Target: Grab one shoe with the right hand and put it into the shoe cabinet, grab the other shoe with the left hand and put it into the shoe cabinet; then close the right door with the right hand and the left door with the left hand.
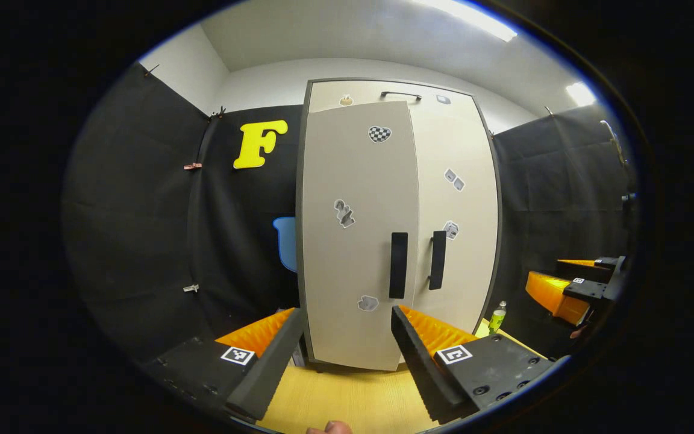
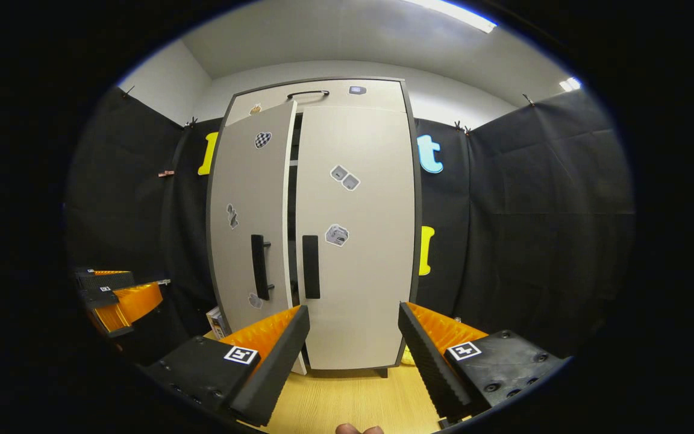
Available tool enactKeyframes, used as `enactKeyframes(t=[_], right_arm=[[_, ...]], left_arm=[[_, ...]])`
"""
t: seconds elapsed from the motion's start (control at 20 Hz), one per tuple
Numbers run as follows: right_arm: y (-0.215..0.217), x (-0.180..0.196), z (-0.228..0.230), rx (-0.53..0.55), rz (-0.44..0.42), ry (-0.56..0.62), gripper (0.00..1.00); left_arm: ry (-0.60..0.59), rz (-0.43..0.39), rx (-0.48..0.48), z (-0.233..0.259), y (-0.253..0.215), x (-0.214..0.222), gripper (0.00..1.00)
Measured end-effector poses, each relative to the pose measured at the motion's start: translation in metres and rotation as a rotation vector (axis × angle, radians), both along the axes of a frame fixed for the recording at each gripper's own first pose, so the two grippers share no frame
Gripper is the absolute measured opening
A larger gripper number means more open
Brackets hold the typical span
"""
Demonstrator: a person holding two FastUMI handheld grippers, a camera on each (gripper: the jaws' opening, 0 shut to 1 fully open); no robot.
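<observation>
Shoe cabinet (image 1: 398, 223) stands upright on the pale wooden desk (image 1: 347, 401), tall and beige with a dark frame, backed by the booth's black cloth wall. Its right door (image 2: 356, 241) lies flush and closed, while the left door (image 2: 250, 223) hangs slightly ajar: in the right gripper view a narrow dark gap runs between the two doors, with shelf edges just visible inside. Each door carries a black vertical handle near the centre seam, the left handle (image 1: 398, 265) beside the right handle (image 1: 437, 259), and small stickers dot both panels. A fixed top panel above the doors bears a thin dark bar handle (image 1: 401, 94). The shoes cannot be seen, so whether they sit inside cannot be told. The left gripper (image 1: 344, 355) faces the left door from a little way off, touching nothing, its jaws spread wide apart and empty. The right gripper (image 2: 353, 355) faces the closed right door in the same manner, jaws likewise apart and holding nothing; it also appears at the right edge of the left gripper view. A small green bottle (image 1: 497, 316) stands on the desk just beside the cabinet's right foot, and a blue chair back (image 1: 287, 241) peeks out behind the cabinet's left side.
</observation>
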State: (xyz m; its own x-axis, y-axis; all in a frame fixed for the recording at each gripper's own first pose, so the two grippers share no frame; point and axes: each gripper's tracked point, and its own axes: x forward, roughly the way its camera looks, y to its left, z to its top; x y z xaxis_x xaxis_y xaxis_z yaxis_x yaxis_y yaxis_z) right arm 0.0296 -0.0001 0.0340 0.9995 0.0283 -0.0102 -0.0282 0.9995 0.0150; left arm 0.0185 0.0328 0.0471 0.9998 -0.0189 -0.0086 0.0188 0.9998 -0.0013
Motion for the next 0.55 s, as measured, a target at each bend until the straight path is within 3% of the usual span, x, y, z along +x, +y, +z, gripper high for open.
enactKeyframes(t=[0.55], right_arm=[[0.0084, -0.0022, -0.0009, -0.002, 0.012, -0.003, 0.98]], left_arm=[[0.005, -0.002, -0.002, -0.0022, 0.0044, -0.0006, 0.94]])
